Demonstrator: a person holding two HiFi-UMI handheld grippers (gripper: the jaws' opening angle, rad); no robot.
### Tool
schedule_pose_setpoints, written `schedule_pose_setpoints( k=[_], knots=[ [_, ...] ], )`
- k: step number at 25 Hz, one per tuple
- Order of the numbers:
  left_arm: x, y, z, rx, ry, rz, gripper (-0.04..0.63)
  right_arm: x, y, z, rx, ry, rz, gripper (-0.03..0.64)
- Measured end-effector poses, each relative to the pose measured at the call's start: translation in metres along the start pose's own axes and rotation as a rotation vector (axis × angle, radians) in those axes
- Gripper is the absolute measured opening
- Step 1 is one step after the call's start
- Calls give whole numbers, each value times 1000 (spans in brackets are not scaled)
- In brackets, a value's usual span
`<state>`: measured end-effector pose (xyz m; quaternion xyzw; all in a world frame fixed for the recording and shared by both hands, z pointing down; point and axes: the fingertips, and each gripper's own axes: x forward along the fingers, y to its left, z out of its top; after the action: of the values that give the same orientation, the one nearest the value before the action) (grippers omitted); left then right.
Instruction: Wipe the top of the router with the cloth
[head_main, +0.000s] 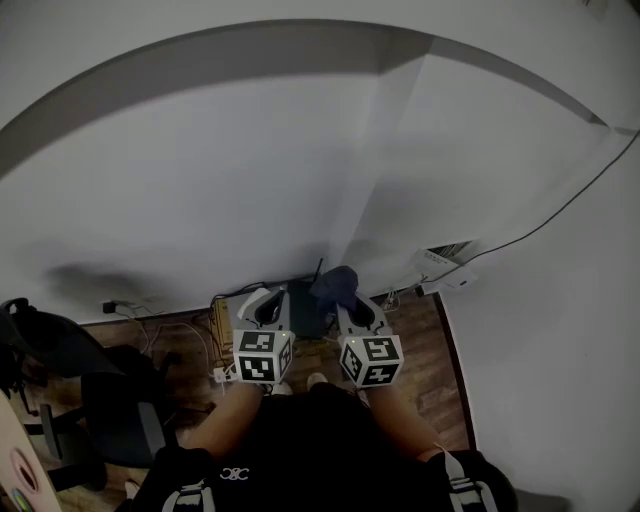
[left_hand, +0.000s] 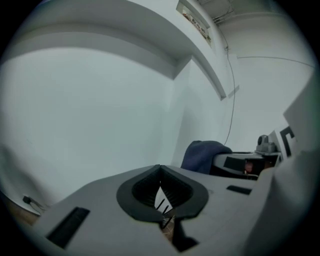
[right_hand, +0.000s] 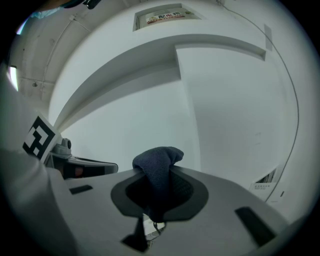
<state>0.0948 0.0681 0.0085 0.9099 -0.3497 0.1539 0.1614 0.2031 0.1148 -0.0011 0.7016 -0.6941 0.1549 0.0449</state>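
In the head view both grippers are held low in front of the person, close to the foot of a white wall. My right gripper (head_main: 358, 308) is shut on a dark blue cloth (head_main: 335, 283), which bunches up above its jaws. The right gripper view shows the cloth (right_hand: 157, 162) pinched between the black pads and hanging down through them. My left gripper (head_main: 268, 300) is shut and holds nothing; its pads meet at the tip (left_hand: 160, 170). Between the two grippers a dark router (head_main: 303, 312) with a thin upright antenna (head_main: 318, 268) stands on the floor. From the left gripper view the cloth (left_hand: 202, 155) shows at the right.
A black office chair (head_main: 90, 390) stands at the left. Cables and a power strip (head_main: 220, 322) lie along the wall base on the wooden floor (head_main: 430, 370). A white box (head_main: 442, 266) with a cable running up the wall is at the right.
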Motion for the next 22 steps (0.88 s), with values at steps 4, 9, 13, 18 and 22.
schedule_pose_setpoints(
  k=[4, 9, 13, 18, 22],
  knots=[
    [8, 1, 1, -15, 12, 36, 2, 12, -12, 0, -32, 38, 40, 28],
    [16, 17, -4, -61, 25, 98, 2, 38, -17, -13, -35, 91, 97, 28],
    [15, 28, -23, -98, 78, 158, 2, 54, -20, -35, -41, 169, 137, 28],
    [11, 57, -56, -149, 148, 214, 2, 78, -15, -69, -36, 261, 160, 28],
    [9, 73, -88, -190, 205, 237, 2, 89, -13, -102, -44, 337, 166, 28]
  ],
)
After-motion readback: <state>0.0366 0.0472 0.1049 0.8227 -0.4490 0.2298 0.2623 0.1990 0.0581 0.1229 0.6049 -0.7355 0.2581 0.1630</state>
